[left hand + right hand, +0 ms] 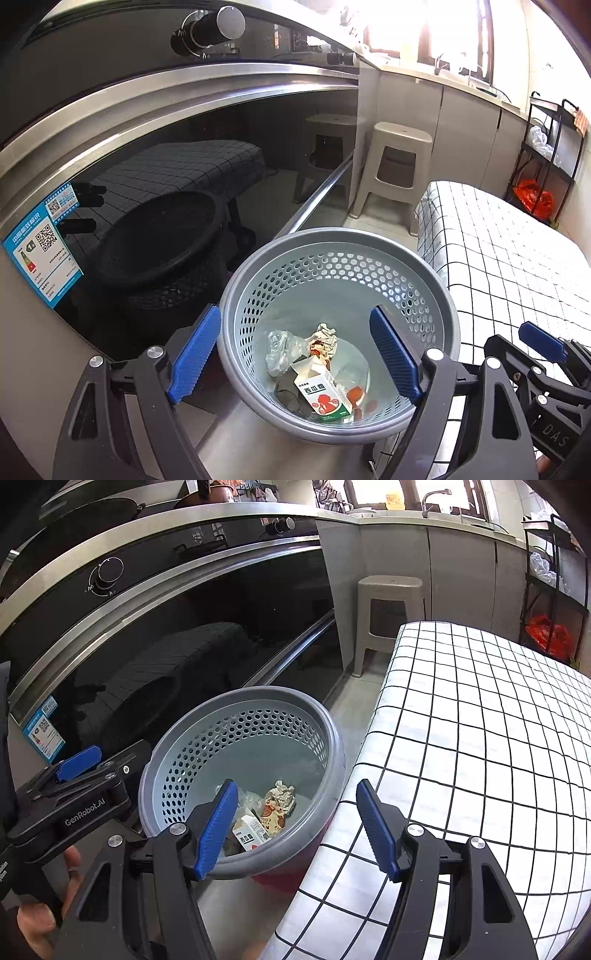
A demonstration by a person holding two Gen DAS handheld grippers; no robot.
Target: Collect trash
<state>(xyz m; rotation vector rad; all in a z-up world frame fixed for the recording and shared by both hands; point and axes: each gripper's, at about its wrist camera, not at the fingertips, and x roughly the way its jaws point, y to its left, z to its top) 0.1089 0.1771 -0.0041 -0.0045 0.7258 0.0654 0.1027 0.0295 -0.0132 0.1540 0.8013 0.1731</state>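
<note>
Trash gathered in the bin; both jaws empty above it

The left gripper [295, 354] is held with jaws wide over the grey perforated bin [332, 240], the small carton [323, 395], crumpled paper [325, 338] and clear wrapper [282, 349] lying at its bottom. The right gripper [297, 829], jaws also wide, straddles the rim at 3 o'clock beside the checked table [480, 738]; a careless lowering could clip the rim and tip the light bin.

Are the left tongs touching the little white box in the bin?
Apart. The left wrist view shows the left tongs open above the bin, with the white box lying at the bottom.
</note>
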